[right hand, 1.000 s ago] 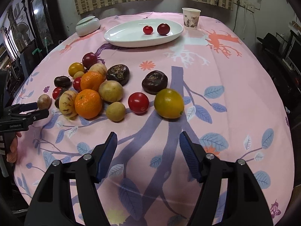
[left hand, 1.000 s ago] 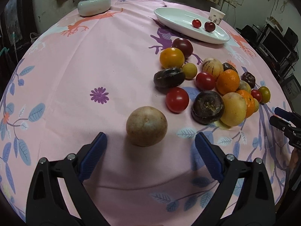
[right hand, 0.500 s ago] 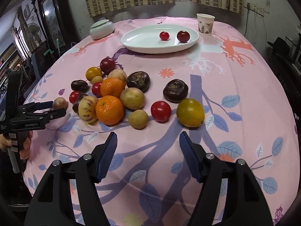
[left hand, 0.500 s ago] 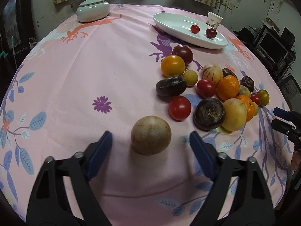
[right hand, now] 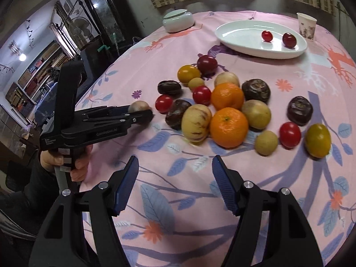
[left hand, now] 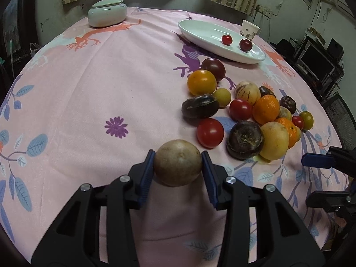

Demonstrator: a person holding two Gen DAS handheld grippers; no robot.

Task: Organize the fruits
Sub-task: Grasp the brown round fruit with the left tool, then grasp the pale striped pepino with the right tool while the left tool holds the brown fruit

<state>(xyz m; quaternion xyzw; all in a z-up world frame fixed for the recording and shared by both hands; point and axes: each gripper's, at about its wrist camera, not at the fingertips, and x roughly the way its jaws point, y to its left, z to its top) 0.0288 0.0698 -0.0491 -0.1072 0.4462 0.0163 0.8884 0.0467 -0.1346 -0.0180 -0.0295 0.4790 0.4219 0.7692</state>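
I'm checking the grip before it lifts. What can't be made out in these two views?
- Left wrist view: underside of the brown fruit, hidden by its own bulk; lifted or resting, unclear.
- Right wrist view: the left tongs cover most of that fruit.
- Left wrist view: the right tongs are cut off by the edge.

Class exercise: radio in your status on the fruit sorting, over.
Left hand-held gripper just closed on the brown round fruit. Right hand-held gripper open, empty. White dish holds two red fruits; path clear.

Matt printed cloth tablecloth [left hand: 89, 84], glossy ceramic plate [left hand: 200, 33], paper cup [left hand: 249, 29]
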